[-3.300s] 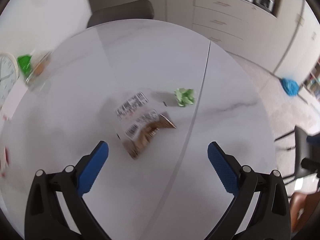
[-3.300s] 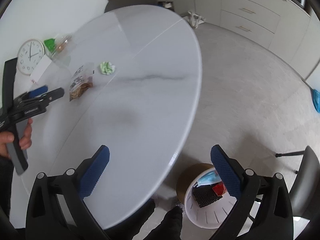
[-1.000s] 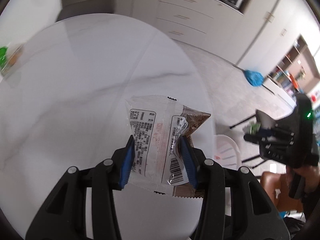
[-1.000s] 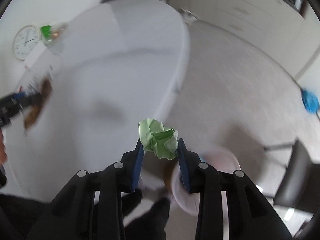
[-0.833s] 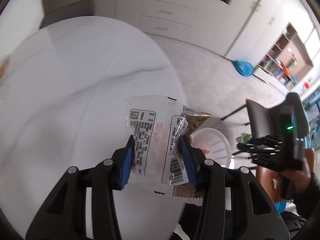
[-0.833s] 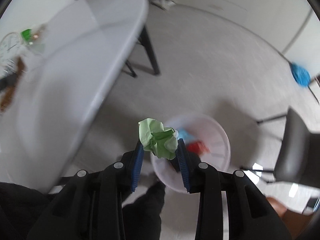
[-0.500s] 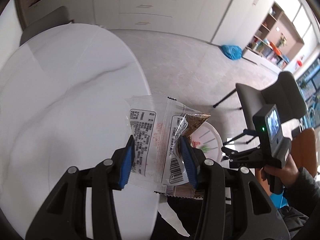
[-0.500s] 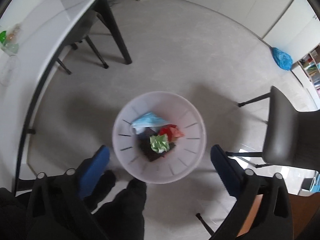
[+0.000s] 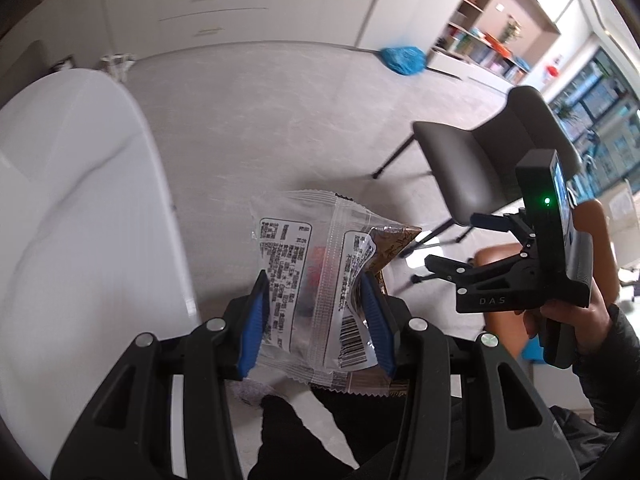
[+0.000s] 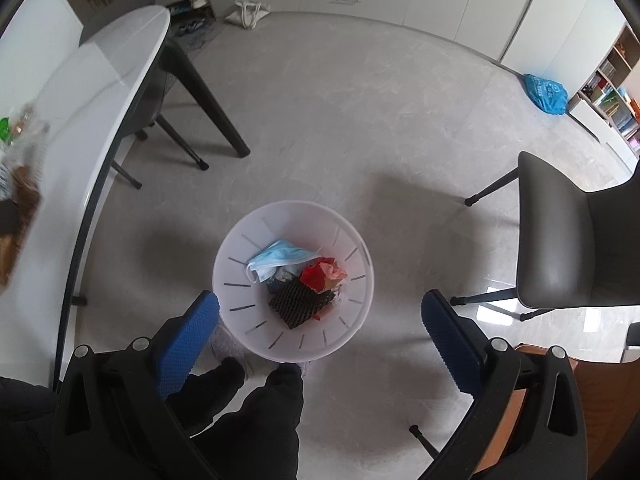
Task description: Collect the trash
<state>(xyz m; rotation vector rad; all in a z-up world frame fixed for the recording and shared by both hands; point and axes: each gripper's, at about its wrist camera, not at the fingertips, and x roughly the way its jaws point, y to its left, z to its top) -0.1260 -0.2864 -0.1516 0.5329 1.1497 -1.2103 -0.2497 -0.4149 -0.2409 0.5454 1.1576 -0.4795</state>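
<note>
Between left tongs (image 9: 316,320): snack wrapper (image 9: 320,280) pinched low, light, crinkly, slippery film. Right tongs (image 10: 320,320) spread, empty, above trash basket (image 10: 240,248).

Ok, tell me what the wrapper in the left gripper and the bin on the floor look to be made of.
Wrapper: thin clear plastic film, glossy, going by its crinkles, see-through panel and printed barcode.
Bin: likely moulded plastic, matt white and slightly translucent, with slots cut in its wall.
</note>
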